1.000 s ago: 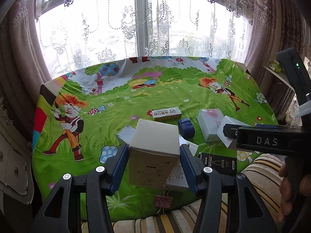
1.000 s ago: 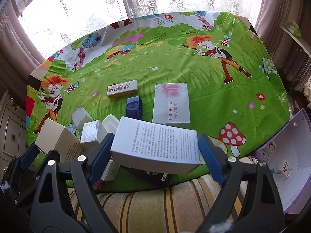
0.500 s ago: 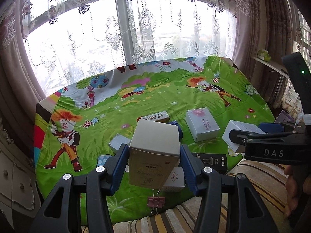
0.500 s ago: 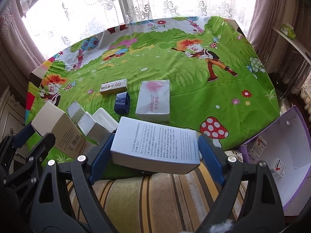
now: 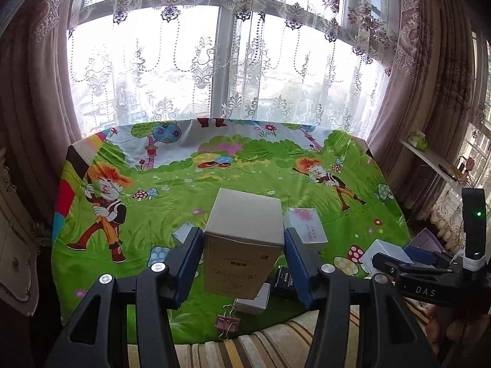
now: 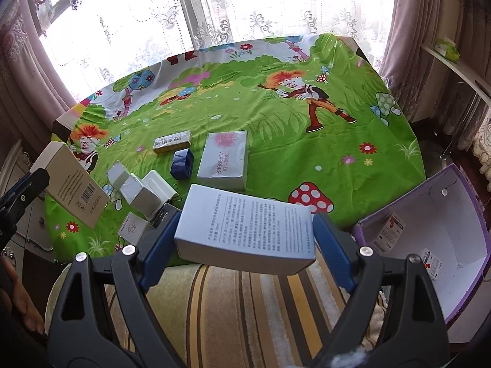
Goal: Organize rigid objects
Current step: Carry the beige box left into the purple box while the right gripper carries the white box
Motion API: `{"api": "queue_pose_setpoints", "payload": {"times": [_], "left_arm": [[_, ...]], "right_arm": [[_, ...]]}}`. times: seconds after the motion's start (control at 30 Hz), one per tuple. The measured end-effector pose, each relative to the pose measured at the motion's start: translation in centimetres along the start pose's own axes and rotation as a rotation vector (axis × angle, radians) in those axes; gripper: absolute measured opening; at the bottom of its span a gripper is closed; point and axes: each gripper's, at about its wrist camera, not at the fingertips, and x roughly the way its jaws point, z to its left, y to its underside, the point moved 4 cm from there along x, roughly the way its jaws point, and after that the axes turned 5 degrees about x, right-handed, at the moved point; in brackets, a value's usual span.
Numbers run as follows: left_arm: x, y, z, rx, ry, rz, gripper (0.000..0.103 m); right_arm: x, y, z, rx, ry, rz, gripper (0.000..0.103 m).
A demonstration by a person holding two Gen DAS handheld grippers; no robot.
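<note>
- The left gripper [image 5: 244, 254] pinches a tall tan carton [image 5: 244, 239] between its blue pads, one pad flat against each side. The carton is raised off the green cartoon tablecloth [image 5: 214, 165] and leans a little.
- The right gripper [image 6: 245, 233] has its pads pressed on the two short ends of a flat grey-white box [image 6: 245, 224] with printed text on top. The box is held level in the air, over the near edge of the tablecloth and the striped rug [image 6: 233, 303] below.
- Measured from the pink-topped white box [image 6: 225, 159] lying flat on the tablecloth: a dark blue block [image 6: 182, 164] stands just to its left, apart from it.
- A small yellow-edged packet [image 6: 172, 141] lies farther left and a bit toward the window.
- A cluster of small white boxes [image 6: 141, 190] sits to the left and nearer the cloth's front edge, touching one another.
- A black box [image 5: 285, 279] lies in front of the pink-topped box, mostly hidden behind the left gripper's pad.
- A pink binder clip [image 5: 227, 323] rests at the tablecloth's near edge.
- Well to the right of the pink-topped box, off the tablecloth, stands an open purple bin [image 6: 460, 190] with a white inside; two small printed cartons [image 6: 391, 234] lie in it.
</note>
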Motion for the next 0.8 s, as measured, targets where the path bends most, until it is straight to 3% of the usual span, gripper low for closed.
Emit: {"api": "queue_pose_setpoints", "payload": {"times": [0.2, 0.4, 0.8], "left_arm": [[-1.2, -0.5, -2.8, -0.075, 0.174, -0.029, 0.054], [-1.0, 0.2, -5.6, -0.184, 0.348, -0.005, 0.054], [1.2, 3.7, -14.5, -0.3, 0.646, 0.157, 0.054]], "right_arm": [[-1.9, 0.5, -2.1, -0.009, 0.023, -0.031, 0.088], [-3.9, 1.2, -5.1, -0.001, 0.067, -0.064, 0.088], [-7.6, 2.2, -14.2, 0.101, 0.231, -0.129, 0.088]]}}
